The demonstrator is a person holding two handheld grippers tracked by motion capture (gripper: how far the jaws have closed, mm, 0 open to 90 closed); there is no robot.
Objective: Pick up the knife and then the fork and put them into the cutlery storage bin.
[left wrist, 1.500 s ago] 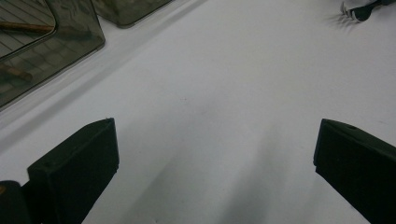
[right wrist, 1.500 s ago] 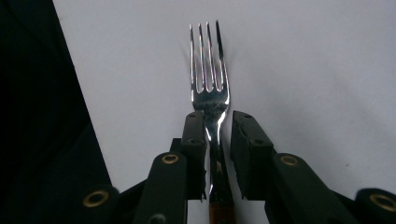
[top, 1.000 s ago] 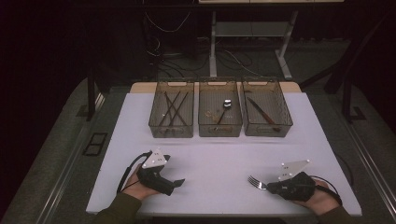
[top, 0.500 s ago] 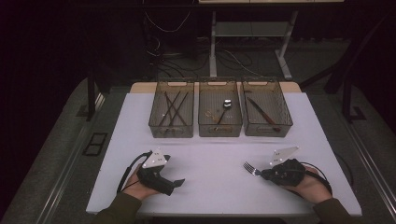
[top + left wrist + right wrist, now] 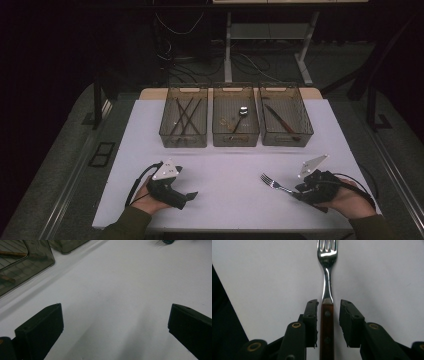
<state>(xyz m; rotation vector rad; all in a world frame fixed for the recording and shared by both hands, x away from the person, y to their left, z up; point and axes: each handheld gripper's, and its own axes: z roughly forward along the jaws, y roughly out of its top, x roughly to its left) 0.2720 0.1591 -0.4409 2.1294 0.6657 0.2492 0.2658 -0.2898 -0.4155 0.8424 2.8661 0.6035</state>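
Observation:
A fork (image 5: 272,183) with a wooden handle lies low over the white table (image 5: 230,165) at the front right, tines toward the left. My right gripper (image 5: 296,192) is around its handle. In the right gripper view the fork (image 5: 327,277) runs straight up between the two pads (image 5: 312,315). The right gripper (image 5: 328,303) has just been opening its jaws and now stands open, with a thin gap on each side of the handle. My left gripper (image 5: 190,196) rests at the front left. In its own view the left gripper (image 5: 115,312) is wide open over bare table.
Three smoky clear bins stand in a row at the table's far side. The left bin (image 5: 167,134) holds several dark sticks, the middle bin (image 5: 235,137) a spoon, the right bin (image 5: 300,131) a wooden-handled knife. A person's hands hold both grippers near the front edge.
The right hand and the fork have shifted slightly away from the table's front edge. The left gripper has stayed where it was.

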